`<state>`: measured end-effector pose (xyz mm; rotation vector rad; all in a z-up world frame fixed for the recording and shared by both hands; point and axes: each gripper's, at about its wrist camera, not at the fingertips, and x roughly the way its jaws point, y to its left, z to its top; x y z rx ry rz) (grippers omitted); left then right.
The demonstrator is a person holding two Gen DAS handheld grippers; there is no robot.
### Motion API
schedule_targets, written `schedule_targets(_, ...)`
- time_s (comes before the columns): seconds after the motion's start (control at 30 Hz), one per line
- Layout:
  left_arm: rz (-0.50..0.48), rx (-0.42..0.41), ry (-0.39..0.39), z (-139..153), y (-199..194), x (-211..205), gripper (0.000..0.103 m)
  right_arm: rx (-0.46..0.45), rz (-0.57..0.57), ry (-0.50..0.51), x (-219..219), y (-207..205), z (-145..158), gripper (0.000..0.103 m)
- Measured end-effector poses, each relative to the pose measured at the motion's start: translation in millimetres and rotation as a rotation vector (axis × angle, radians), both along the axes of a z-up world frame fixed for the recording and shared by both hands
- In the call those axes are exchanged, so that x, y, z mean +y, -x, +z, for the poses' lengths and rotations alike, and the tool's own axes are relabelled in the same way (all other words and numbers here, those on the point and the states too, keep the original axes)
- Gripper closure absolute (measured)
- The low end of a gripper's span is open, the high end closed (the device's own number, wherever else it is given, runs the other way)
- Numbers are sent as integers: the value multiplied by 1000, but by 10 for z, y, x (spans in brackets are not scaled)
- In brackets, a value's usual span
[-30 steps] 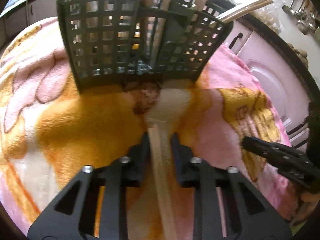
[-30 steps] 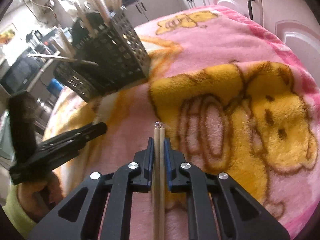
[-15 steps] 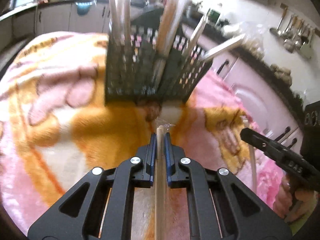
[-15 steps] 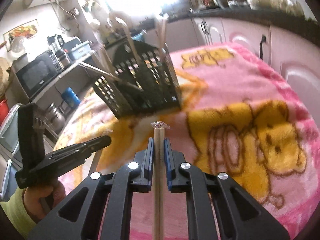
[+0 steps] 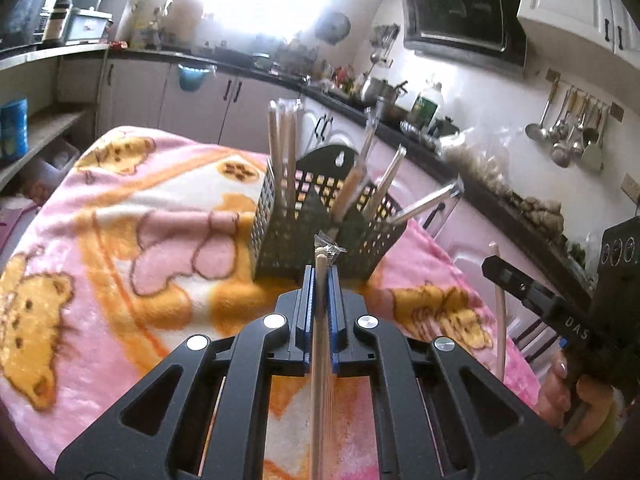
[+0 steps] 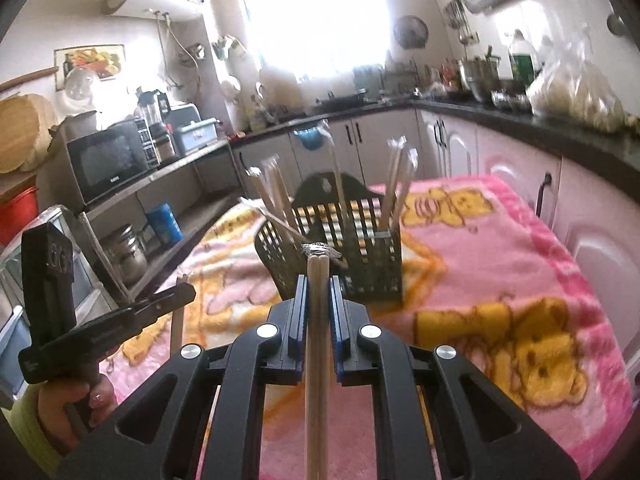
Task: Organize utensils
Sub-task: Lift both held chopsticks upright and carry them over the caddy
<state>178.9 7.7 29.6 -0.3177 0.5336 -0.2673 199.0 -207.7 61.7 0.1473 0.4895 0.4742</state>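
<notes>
- The left tool (image 5: pixel 319 276) is clenched on a wrapped pair of chopsticks (image 5: pixel 320 320), which runs up between its closed jaws and sticks out just past the tips, its crinkled plastic end showing there.
- The right tool (image 6: pixel 319 296) is likewise clenched on a second pair of chopsticks (image 6: pixel 318 320), two pale sticks side by side, tips just beyond the jaws.
- Both tools are held up above the pink blanket (image 5: pixel 120 240) that covers the desk, and both point toward the black utensil basket (image 5: pixel 320 216), which stands on the blanket ahead of them.
- The basket already carries several wrapped chopstick pairs: some stand nearly upright in its left part, others lean out to the right. From the right wrist view its perforated wall (image 6: pixel 372 264) and inner dividers can be made out.
- The step in hand, as I judge it, is carrying: each pair is lifted and on its way to the basket, not yet over a compartment.
- Next, each tool needs to come over the basket's open top, tilt its pair tip-down, line it up with a free slot and only then let go.
- The leaning sticks crowd the right side, so the approach should avoid knocking them; which slot is free I cannot tell.
</notes>
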Motion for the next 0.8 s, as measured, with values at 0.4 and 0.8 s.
schedule_targets(0.4, 23, -96, 27, 342, 4, 231, 102, -127, -10, -19, 142, 0, 445, 93)
schedule_targets(0.8, 18, -155, 21, 644, -242, 338, 102, -194, -26, -20, 216, -121, 726, 93)
